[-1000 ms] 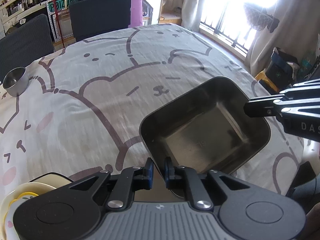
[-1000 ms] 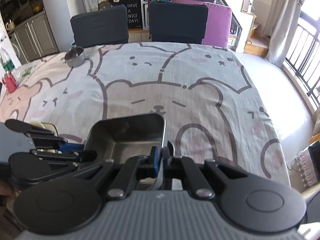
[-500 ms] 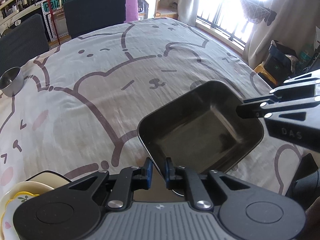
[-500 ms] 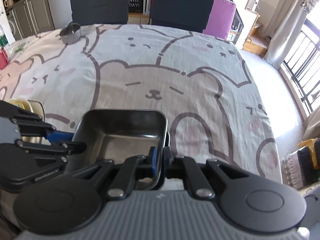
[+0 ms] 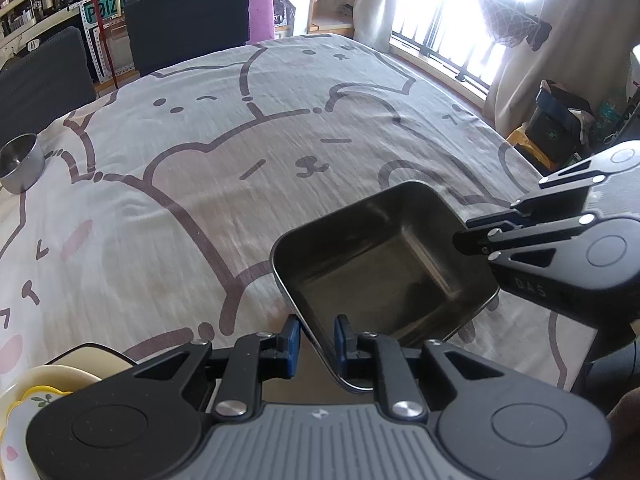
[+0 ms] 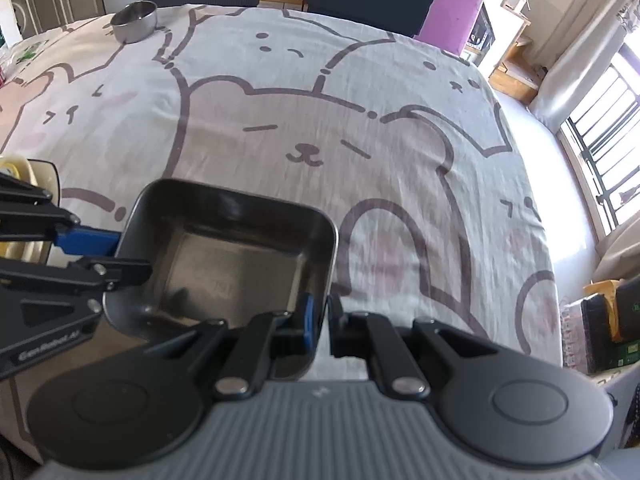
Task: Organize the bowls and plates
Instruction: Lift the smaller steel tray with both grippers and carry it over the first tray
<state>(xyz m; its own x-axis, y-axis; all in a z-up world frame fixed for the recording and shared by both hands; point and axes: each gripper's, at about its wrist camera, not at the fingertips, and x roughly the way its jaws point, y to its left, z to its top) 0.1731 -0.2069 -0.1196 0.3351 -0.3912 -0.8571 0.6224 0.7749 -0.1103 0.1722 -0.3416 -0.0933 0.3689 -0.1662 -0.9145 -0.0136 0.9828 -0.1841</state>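
Observation:
A square dark metal tray (image 5: 380,272) sits low over the bear-print tablecloth, with a gripper at each of two sides. My left gripper (image 5: 317,340) has the tray's near rim between its blue pads. Its jaws are opening, and a gap shows between the left pad and the rim. In the right wrist view this gripper (image 6: 120,254) comes in from the left at the tray (image 6: 232,264). My right gripper (image 6: 320,322) is shut on the tray's right wall. The left wrist view shows it (image 5: 464,234) at the tray's far right corner.
A small round steel bowl (image 5: 20,164) (image 6: 134,22) stands far off on the cloth. Cream and yellow dishes (image 5: 60,376) (image 6: 24,168) are stacked beside the left gripper. Dark chairs (image 5: 188,20) line the far side. The table edge (image 6: 548,280) drops off toward the window.
The right gripper has sunk and rolled a little, taking the tray down closer to the cloth. The left gripper's pads have spread slightly apart around the rim.

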